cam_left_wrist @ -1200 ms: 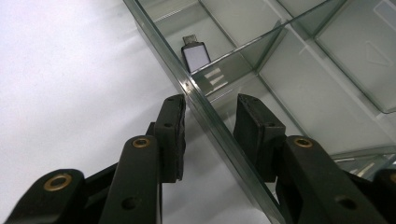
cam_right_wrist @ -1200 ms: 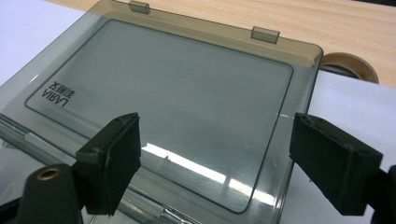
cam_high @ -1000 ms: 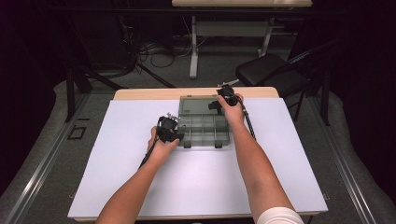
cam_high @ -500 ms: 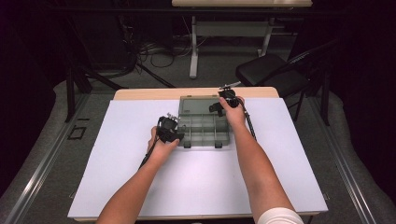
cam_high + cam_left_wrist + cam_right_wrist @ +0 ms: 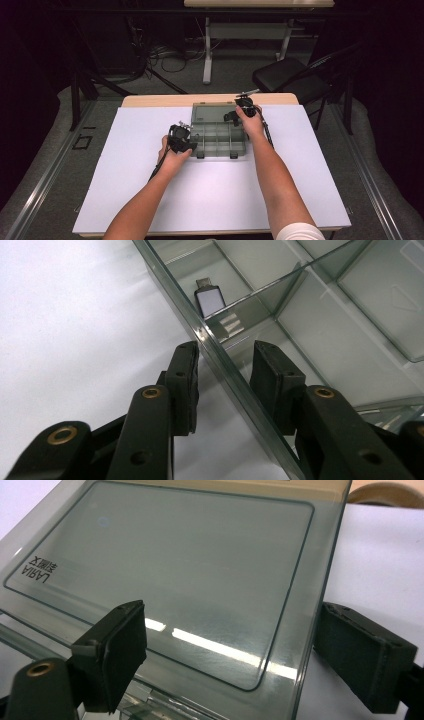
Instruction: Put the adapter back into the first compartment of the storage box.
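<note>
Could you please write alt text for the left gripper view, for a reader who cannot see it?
Two black jaws of the left claw straddle the side wall of a clear plastic organiser box, one jaw outside, one inside. A small grey USB stick lies in a compartment beyond, and the box rests on a white table.

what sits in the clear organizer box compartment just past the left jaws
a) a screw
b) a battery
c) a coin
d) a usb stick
d, a small usb stick with a metal plug lies in a compartment of the clear box, just inside the wall that the left gripper straddles.
</note>
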`<state>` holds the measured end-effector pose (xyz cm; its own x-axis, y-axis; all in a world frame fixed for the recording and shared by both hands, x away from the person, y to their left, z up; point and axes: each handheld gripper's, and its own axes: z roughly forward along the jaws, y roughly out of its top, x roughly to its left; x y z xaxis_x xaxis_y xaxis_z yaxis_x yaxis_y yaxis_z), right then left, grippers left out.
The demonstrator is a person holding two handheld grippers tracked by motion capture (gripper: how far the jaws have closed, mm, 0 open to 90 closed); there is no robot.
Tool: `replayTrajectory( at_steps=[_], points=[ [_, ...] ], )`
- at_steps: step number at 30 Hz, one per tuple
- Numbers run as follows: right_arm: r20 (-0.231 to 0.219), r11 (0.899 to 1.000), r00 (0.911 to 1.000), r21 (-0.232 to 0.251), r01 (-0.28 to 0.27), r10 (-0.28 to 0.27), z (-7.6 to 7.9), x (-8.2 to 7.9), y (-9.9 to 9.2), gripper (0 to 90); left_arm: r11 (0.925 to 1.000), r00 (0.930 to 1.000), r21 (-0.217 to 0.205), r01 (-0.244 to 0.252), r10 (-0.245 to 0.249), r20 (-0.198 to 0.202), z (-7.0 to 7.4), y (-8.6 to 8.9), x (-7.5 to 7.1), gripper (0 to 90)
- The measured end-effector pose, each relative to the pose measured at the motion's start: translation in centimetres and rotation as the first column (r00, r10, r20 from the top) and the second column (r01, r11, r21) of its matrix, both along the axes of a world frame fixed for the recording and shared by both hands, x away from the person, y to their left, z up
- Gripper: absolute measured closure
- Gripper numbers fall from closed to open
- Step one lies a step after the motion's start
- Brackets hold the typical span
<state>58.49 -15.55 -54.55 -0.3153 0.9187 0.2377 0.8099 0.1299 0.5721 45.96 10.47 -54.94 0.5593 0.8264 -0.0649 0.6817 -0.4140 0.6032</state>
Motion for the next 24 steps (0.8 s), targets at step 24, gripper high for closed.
replayTrajectory(
  at_steps=[24],
  points=[
    [0.039,1.0,0.9991,0.001,-0.012,0.012,0.29,-0.18,-0.01,18.0,1.0,1.0,0.003,0.002,-0.002,0.001,0.0,0.0,0.0,63.3]
  ],
)
